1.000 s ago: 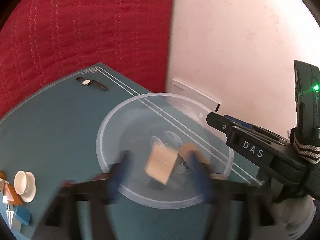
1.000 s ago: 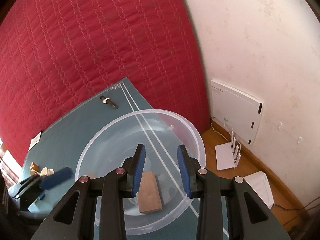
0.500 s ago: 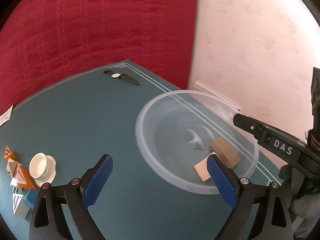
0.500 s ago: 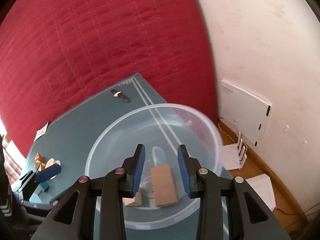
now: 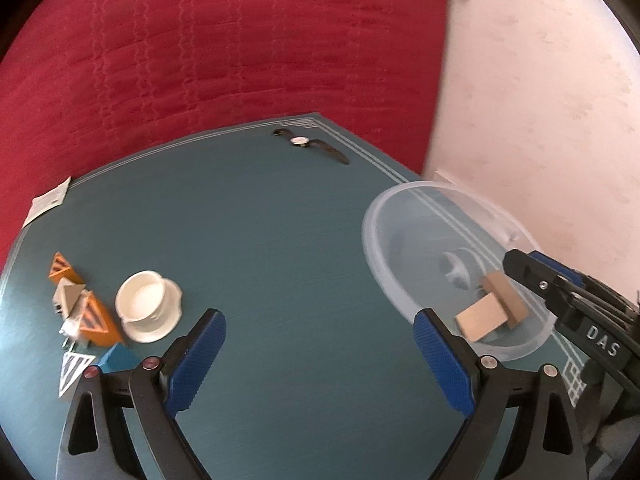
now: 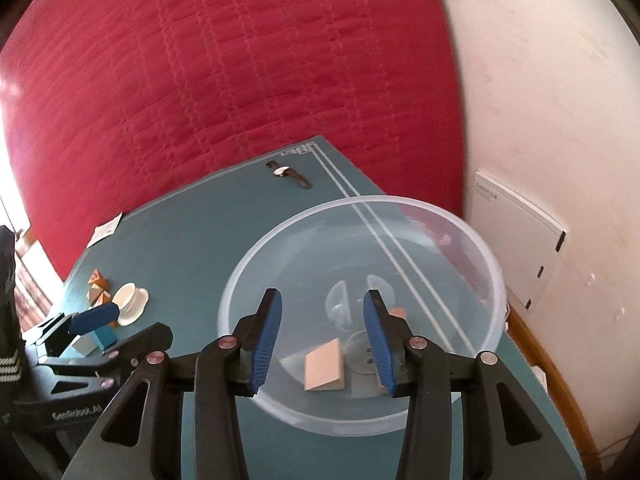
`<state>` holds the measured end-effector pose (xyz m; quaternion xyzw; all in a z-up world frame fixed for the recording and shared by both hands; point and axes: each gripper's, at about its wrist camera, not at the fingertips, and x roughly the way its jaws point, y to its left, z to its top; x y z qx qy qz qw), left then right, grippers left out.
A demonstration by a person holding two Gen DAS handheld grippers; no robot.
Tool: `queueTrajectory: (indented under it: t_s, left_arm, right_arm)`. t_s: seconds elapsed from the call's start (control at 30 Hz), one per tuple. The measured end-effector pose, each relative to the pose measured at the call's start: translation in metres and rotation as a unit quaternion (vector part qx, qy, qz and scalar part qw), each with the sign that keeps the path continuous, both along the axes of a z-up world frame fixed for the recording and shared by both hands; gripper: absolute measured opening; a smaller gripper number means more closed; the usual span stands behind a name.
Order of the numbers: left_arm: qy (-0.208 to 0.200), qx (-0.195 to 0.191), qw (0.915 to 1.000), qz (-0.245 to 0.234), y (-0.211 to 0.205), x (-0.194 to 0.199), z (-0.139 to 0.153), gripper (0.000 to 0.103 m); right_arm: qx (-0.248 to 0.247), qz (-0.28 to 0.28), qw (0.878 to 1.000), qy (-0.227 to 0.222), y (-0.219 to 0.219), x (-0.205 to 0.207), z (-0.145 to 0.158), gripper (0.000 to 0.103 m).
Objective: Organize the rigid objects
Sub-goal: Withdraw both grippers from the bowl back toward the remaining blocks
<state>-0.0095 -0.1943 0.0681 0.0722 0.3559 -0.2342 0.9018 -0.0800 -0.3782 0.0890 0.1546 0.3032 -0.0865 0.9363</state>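
Your teal table mat with white border lines lies against a quilted red bedcover, with a pale plaster wall to the right and a white wall box low on it.

The clear round plastic bowl sits at the mat's right edge. Two tan wooden blocks lie in its bottom, touching each other; in the right wrist view one is mostly hidden behind your right finger. At the mat's left edge a cluster of orange, white and blue wooden blocks crowds a small white ceramic cup on its saucer — how many blocks there are is hard to make out. A dark-strapped wristwatch rests near the far corner, a white paper slip at the far left edge.

Your left gripper is spread wide over bare mat, gripping nothing. Your right gripper has just been opening; it hangs above the bowl with nothing between its jaws.

The mat's middle lies bare between cluster and bowl.
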Motion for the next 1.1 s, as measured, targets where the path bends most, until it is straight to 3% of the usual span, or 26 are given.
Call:
queueTrajectory:
  t_s: [0.13,0.27,0.7,1.1]
  left_arm:
    - [0.001,0.003,0.9999,0.015,0.013,0.002,-0.003,0.097]
    - [0.000,0.003,0.9996,0.029,0.026,0.002,-0.003,0.097]
    - [-0.007,-0.007,0.9968,0.079,0.070,0.010,0.005,0.097]
    - [-0.002,-0.005,0.9888,0.149,0.133,0.021,-0.002,0.097]
  right_arm:
    - [-0.015,0.017,1.000,-0.009,0.013,-0.001,0.004,0.046]
    - [-0.024,0.032,0.999,-0.018,0.026,-0.005,0.008,0.054]
    - [-0.050,0.095,0.994,-0.019,0.071,-0.009,0.007,0.055]
    - [-0.049,0.145,0.988,-0.004,0.105,-0.004,0.000,0.056]
